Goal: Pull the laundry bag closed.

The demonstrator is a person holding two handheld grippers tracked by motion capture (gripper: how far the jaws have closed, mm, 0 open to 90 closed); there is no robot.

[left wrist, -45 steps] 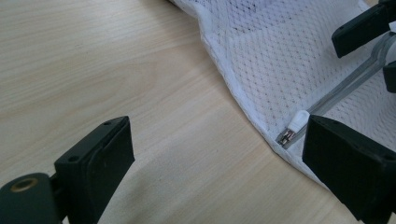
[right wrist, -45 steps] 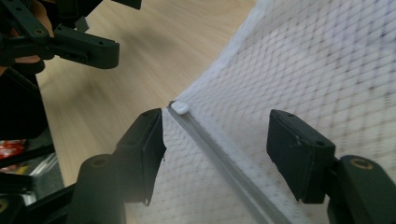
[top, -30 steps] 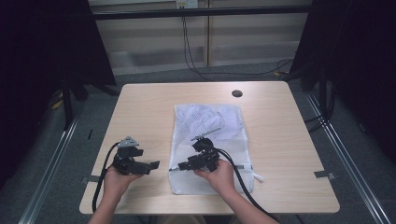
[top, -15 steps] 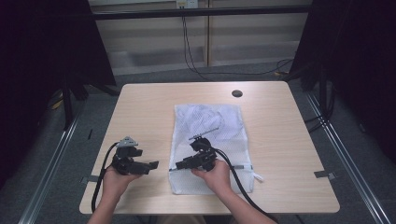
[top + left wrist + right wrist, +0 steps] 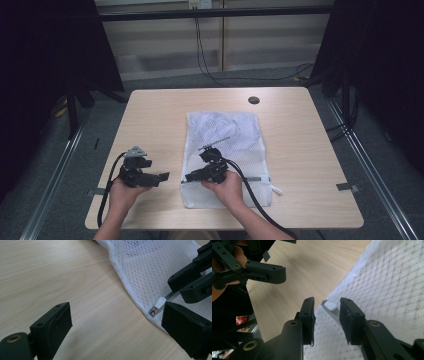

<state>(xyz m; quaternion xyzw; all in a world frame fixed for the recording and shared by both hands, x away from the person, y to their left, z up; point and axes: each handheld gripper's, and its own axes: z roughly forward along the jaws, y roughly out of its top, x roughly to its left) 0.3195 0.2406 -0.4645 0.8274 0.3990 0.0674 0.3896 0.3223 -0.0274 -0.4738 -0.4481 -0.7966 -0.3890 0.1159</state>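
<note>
A white mesh bag (image 5: 235,135) lies flat on the wooden table (image 5: 150,125). Its zipper runs along the near end, and the white zipper pull (image 5: 158,305) sits at the near-left corner. My right gripper (image 5: 191,176) hovers low over that corner, pointing left. In the right gripper view the right gripper (image 5: 327,308) is open by a narrow gap, with the zipper pull (image 5: 330,305) just beyond its tips. My left gripper (image 5: 162,176) is held just left of the bag, pointing right. The left gripper (image 5: 117,327) is wide open over bare wood with nothing in it.
A round dark cable hole (image 5: 254,100) sits at the table's far right. Grey tape marks (image 5: 346,187) lie near the right and left edges. Each gripper's black cable (image 5: 250,192) trails toward the near edge. Dark curtains flank the table.
My right gripper has shifted a little to the left, toward the bag's near-left corner. The left gripper has stayed put.
</note>
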